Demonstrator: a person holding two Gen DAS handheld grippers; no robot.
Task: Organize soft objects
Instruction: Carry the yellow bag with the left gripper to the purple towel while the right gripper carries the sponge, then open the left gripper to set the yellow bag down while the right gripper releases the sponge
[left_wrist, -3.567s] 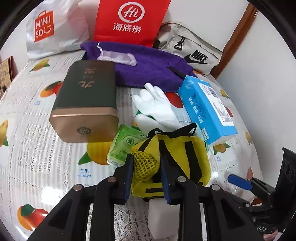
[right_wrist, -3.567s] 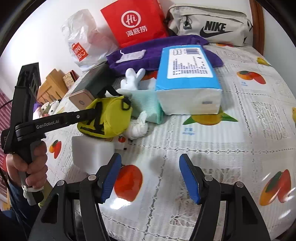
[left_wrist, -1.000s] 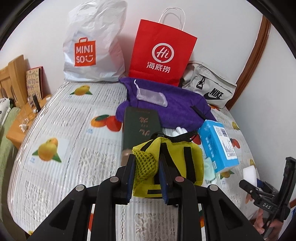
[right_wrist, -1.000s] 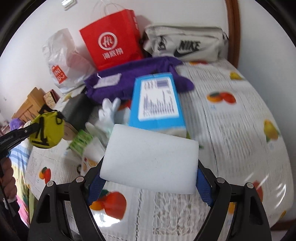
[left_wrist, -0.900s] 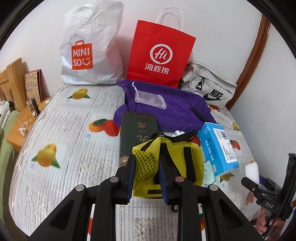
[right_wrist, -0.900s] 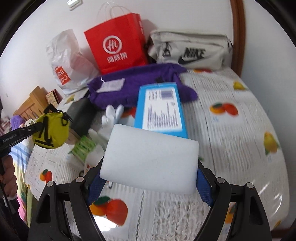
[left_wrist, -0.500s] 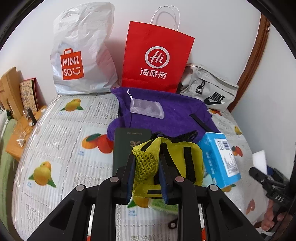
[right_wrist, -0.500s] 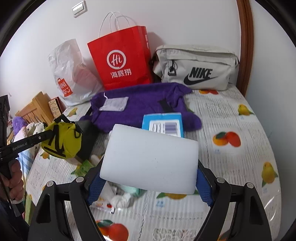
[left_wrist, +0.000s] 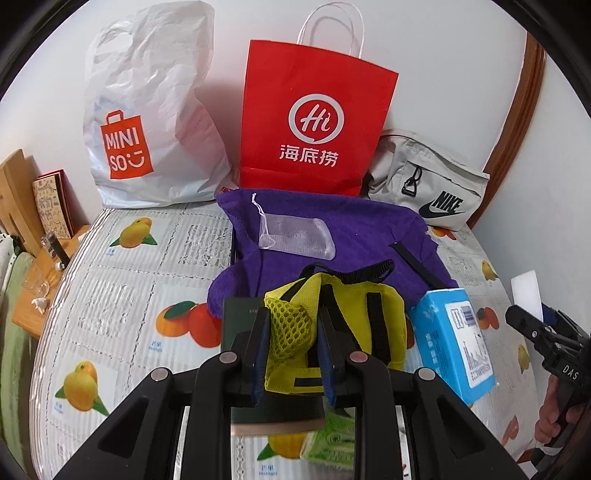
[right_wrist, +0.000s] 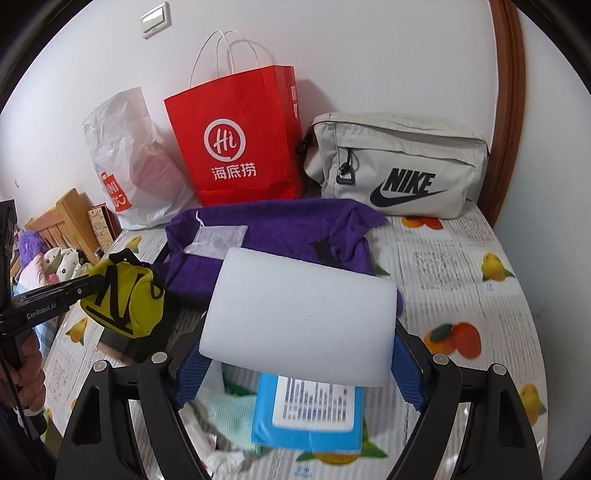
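My left gripper (left_wrist: 291, 354) is shut on a small yellow pouch (left_wrist: 347, 328) with black straps and holds it in the air above the table; the pouch also shows in the right wrist view (right_wrist: 123, 301). My right gripper (right_wrist: 295, 365) is shut on a white sponge block (right_wrist: 299, 317), held above the blue tissue pack (right_wrist: 306, 421). The sponge's edge shows in the left wrist view (left_wrist: 526, 295). A purple cloth (left_wrist: 332, 236) lies at the back with a clear mesh pouch (left_wrist: 295, 240) on it.
Against the wall stand a white Miniso bag (left_wrist: 147, 122), a red paper bag (left_wrist: 314, 122) and a grey Nike bag (right_wrist: 399, 166). A dark green box (left_wrist: 240, 317), green wipes (left_wrist: 332, 443) and white cloth (right_wrist: 221, 458) lie on the fruit-print tablecloth (left_wrist: 110, 295).
Both grippers have risen and moved toward the bags at the wall, each keeping its hold. The tissue pack now lies under the sponge in the right wrist view.
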